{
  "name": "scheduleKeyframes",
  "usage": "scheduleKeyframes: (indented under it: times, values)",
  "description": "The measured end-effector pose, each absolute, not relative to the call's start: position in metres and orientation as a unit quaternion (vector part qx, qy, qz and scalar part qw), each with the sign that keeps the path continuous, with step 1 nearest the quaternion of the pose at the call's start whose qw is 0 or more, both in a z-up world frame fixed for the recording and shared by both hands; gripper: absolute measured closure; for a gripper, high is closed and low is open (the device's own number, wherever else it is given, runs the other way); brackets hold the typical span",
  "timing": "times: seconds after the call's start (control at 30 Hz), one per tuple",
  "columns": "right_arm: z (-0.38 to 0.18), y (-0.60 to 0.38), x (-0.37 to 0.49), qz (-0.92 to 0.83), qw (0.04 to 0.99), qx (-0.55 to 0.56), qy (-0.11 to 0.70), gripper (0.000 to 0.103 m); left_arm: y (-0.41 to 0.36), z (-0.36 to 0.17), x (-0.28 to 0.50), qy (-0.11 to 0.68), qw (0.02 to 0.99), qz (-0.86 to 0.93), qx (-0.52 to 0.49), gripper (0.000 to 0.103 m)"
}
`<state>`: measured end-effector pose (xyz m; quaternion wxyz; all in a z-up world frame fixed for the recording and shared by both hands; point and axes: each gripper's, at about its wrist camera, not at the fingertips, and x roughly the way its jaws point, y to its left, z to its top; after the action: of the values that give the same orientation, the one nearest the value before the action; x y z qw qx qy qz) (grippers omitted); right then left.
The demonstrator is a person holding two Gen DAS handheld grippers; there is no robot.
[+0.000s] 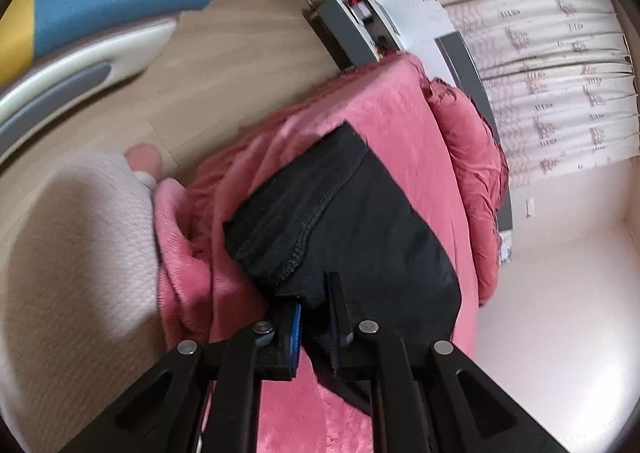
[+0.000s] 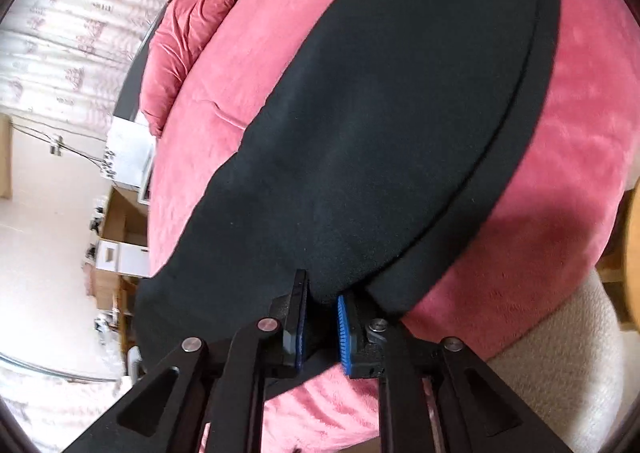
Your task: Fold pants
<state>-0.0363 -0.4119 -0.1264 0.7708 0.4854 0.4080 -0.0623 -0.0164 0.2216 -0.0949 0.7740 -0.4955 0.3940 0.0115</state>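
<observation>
While the left hand-held gripper [image 1: 316, 317] pinches a bunched, seamed end of the black pants [image 1: 344, 213] between its blue-padded fingers [image 1: 295, 327], the right hand-held gripper [image 2: 320, 327] is clamped on another edge of the same pants [image 2: 380, 125], a fold of cloth filling the gap between its pads. The pants lie spread along the pink blanket [image 2: 560, 125] on the bed, near its edge. Beyond the bed hangs a patterned curtain [image 1: 560, 85].
</observation>
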Motion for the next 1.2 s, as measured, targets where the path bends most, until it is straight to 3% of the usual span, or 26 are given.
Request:
scheduleKeyframes:
  times: [0.07,0.13,0.33,0.73,0.8,0.87,1.0,1.2]
  values:
    - [-0.127,-0.419,-0.04,-0.059,0.771,0.5,0.39,0.083,0.222,-0.084,-0.024,0.391,0.777,0.031,-0.492,0.09]
    - [-0.126,-0.426,-0.043,-0.063,0.777,0.499,0.379,0.079,0.221,-0.069,-0.034,0.373,0.796,0.07,-0.471,0.082]
    - [-0.114,-0.473,-0.043,-0.115,0.793,0.495,0.336,0.076,0.215,-0.036,-0.045,0.331,0.831,0.146,-0.422,0.08]
    - [-0.115,-0.605,-0.045,-0.211,0.76,0.561,0.25,0.076,0.061,-0.044,0.053,0.425,0.873,-0.114,-0.209,0.076]
    - [-0.115,-0.62,-0.049,-0.221,0.755,0.559,0.264,0.09,0.039,-0.052,0.06,0.432,0.876,-0.136,-0.166,0.076]
    - [-0.101,-0.624,-0.055,-0.22,0.767,0.544,0.261,0.095,0.029,-0.065,0.069,0.456,0.867,-0.137,-0.146,0.076]
    - [-0.072,-0.615,-0.071,-0.208,0.812,0.491,0.237,0.096,0.041,-0.083,0.07,0.482,0.847,-0.128,-0.183,0.076]
    - [-0.1,-0.615,-0.056,-0.245,0.792,0.462,0.316,0.094,0.05,-0.09,0.072,0.488,0.839,-0.13,-0.203,0.076]
